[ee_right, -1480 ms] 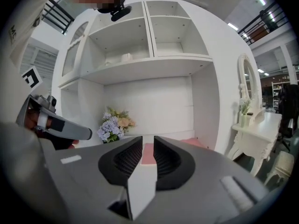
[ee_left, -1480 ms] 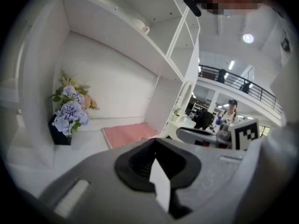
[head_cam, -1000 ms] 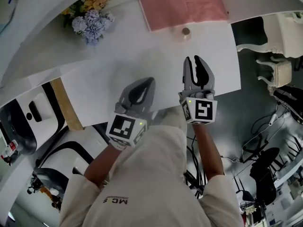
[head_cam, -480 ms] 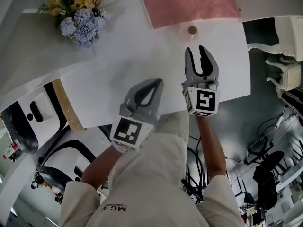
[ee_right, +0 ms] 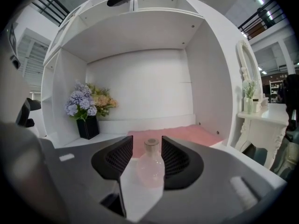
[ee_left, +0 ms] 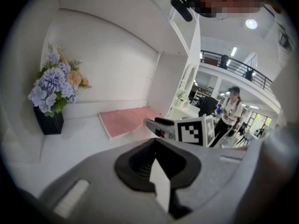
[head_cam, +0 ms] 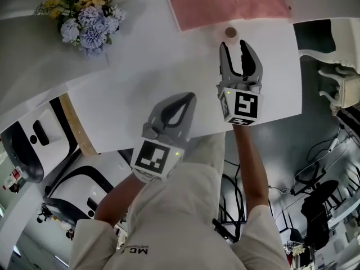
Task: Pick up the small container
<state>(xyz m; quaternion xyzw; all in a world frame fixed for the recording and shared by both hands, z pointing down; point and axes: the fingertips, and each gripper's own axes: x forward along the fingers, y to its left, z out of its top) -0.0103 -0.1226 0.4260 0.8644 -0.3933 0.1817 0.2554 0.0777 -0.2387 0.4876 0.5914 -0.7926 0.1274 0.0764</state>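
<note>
The small container is a clear round bottle (head_cam: 230,32) with a cork top, standing on the white table (head_cam: 140,77) at the near edge of a pink mat (head_cam: 230,1). My right gripper (head_cam: 234,44) points at it, its tips just short of the bottle. In the right gripper view the bottle (ee_right: 150,164) shows in the gap of the right gripper (ee_right: 147,146); the jaws are opening and the pads are off the glass. My left gripper (head_cam: 185,97) hovers over the table's near edge, shut and empty. It appears as the left gripper (ee_left: 156,141) in its own view.
A vase of purple and yellow flowers (head_cam: 84,10) stands at the table's back left. The table ends just right of the right gripper, with white furniture (head_cam: 337,66) beyond. A person (ee_left: 231,113) stands far off in the left gripper view.
My right gripper has moved forward toward the bottle and its jaws have spread wider. The left gripper has stayed shut and shifted slightly forward and to the right.
</note>
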